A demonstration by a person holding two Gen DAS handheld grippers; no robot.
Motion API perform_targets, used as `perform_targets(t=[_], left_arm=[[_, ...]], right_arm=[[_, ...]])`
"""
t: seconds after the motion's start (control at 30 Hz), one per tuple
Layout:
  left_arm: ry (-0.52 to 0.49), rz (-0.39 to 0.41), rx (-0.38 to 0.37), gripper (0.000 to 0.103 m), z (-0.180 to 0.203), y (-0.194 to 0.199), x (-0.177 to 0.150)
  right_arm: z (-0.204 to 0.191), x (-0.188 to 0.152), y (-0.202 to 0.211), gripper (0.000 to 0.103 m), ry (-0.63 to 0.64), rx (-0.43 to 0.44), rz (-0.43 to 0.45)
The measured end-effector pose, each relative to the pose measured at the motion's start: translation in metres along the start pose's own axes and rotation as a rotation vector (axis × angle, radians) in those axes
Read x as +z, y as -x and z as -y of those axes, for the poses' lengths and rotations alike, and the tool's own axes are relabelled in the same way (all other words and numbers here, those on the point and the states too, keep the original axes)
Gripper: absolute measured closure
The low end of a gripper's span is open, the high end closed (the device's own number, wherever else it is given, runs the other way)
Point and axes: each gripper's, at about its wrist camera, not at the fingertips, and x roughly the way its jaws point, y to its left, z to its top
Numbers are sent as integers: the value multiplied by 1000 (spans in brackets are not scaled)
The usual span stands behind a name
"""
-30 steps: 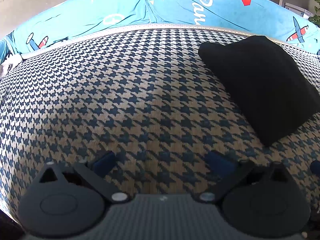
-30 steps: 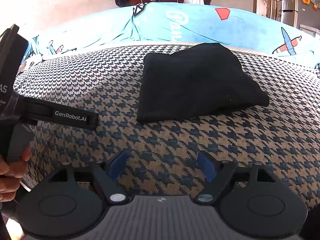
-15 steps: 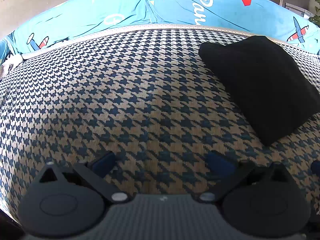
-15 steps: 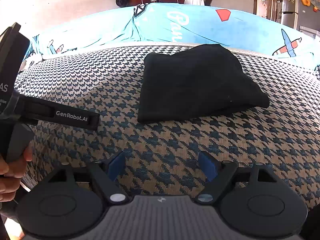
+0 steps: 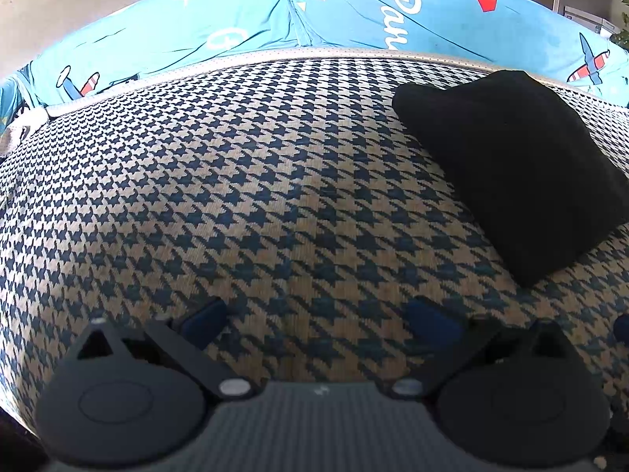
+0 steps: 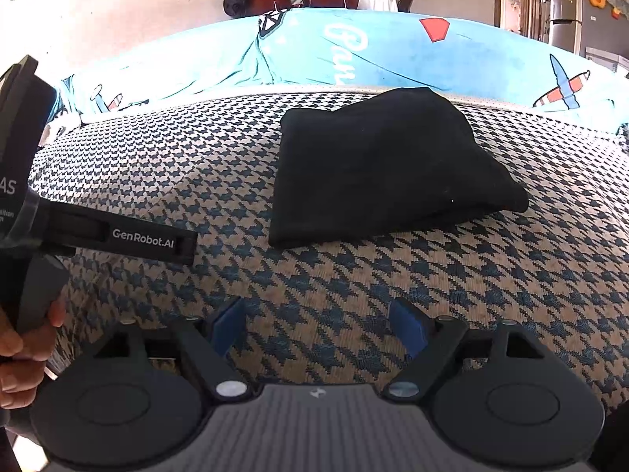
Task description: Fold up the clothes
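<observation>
A black garment, folded into a thick, roughly square bundle [image 6: 387,165], lies on a blue-and-beige houndstooth woven cover [image 6: 334,275], near its far edge, where a bright blue printed sheet [image 6: 354,51] begins. The right gripper [image 6: 320,324] hovers short of the bundle, its blue-padded fingers [image 6: 407,324] spread wide and empty. The left gripper [image 5: 316,320] is equally wide apart, holding nothing, with the bundle [image 5: 519,173] off to its right.
</observation>
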Motion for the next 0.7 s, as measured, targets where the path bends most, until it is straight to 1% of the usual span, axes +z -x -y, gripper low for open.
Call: perform_targets(t=[0.13,0.27,0.4,0.53,0.7], left_arm=[[-2,-1,-1,0,0,1,0],[-2,0,0,0,0,0,0],[-2,3,2,0,0,0,0],[4,4,3,0,0,0,1],[19,3,4,0,-1,3,1]], right_arm=[[1,0,1,23,-13,0,11],[1,0,3,23,-8,-31,34],[2,1,1,24,-4,-45,25],[5,2,0,31,-8,-51,19],[17,8,5,32,-69,-48,30]])
